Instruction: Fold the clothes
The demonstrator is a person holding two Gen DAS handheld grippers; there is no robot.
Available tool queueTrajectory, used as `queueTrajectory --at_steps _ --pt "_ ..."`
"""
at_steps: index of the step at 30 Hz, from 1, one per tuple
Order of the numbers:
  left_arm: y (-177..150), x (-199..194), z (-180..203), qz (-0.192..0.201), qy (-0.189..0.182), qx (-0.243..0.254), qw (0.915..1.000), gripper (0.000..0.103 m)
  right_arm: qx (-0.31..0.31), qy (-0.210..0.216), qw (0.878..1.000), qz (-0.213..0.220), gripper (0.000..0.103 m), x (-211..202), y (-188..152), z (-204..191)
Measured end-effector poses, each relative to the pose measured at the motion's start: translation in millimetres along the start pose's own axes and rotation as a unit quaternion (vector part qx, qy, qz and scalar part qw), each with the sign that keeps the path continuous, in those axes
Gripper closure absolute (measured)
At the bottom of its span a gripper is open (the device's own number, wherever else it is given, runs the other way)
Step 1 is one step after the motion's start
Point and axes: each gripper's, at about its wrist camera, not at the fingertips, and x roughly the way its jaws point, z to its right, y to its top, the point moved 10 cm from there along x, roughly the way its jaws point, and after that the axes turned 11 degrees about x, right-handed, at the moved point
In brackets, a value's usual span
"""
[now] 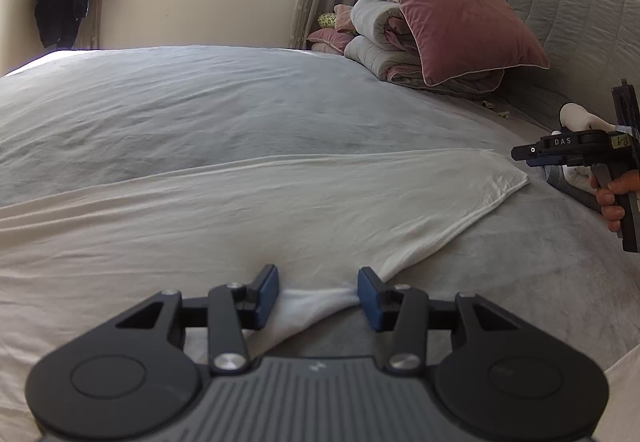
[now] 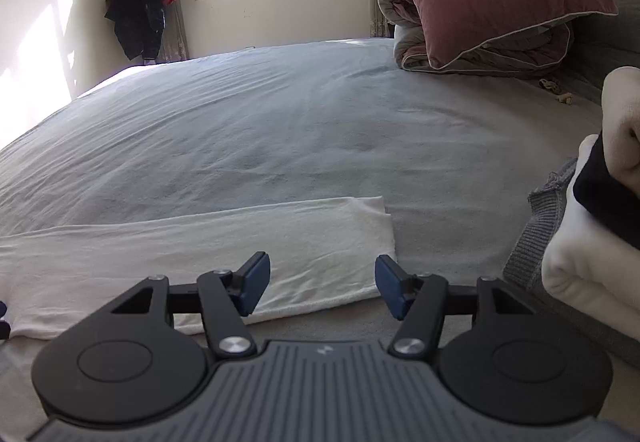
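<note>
While the left claw [image 1: 318, 292] stands half open around a bunched white cloth [image 1: 280, 209] edge, the right claw [image 2: 322, 282] gapes empty above it; one pillow [image 1: 452, 9] sits upper right.

White garment [image 2: 192, 254] folded into long flat strip, lying crosswise on grey bed sheet [image 2: 248, 137].
</note>
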Motion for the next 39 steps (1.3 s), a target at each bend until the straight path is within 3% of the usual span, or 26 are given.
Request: queueTrajectory --at_steps 4,14,20,23,25,27,28,34,36,39 --pt "-1 0 -1 0.003 -0.004 -0.006 1.0000 0.057 0.050 -0.004 0.999 0.006 0.070 20 25 24" --pt "-1 0 0 0.004 -0.004 -0.006 1.0000 0.057 0.055 -0.004 0.998 -0.003 0.072 56 34 35" --pt "0 0 -1 0.004 -0.005 -0.006 1.0000 0.057 0.029 -0.007 1.000 0.002 0.103 61 29 34" --pt "-1 0 -1 0.004 -0.005 -0.006 1.0000 0.057 0.023 -0.031 0.999 0.031 0.103 59 36 39" --pt "-1 -1 -1 0.004 -0.005 -0.006 1.0000 0.057 0.029 -0.052 0.998 0.025 0.103 61 35 48" --pt "-1 -1 -1 0.004 -0.005 -0.007 1.0000 0.057 0.040 -0.059 0.997 0.031 0.097 56 36 53" --pt "-1 -1 -1 0.004 -0.006 -0.008 0.9999 0.057 0.045 -0.056 0.997 0.032 0.088 53 36 53" --pt "-1 0 -2 0.005 -0.009 -0.011 0.9999 0.056 0.013 -0.020 1.000 0.012 0.086 38 22 21" --pt "-1 0 -2 0.005 -0.009 -0.010 0.9999 0.056 0.004 -0.001 1.000 0.005 0.074 36 16 3" --pt "-1 0 -2 0.004 -0.009 -0.010 0.9999 0.056 -0.015 0.030 0.999 -0.005 0.071 33 6 -29"
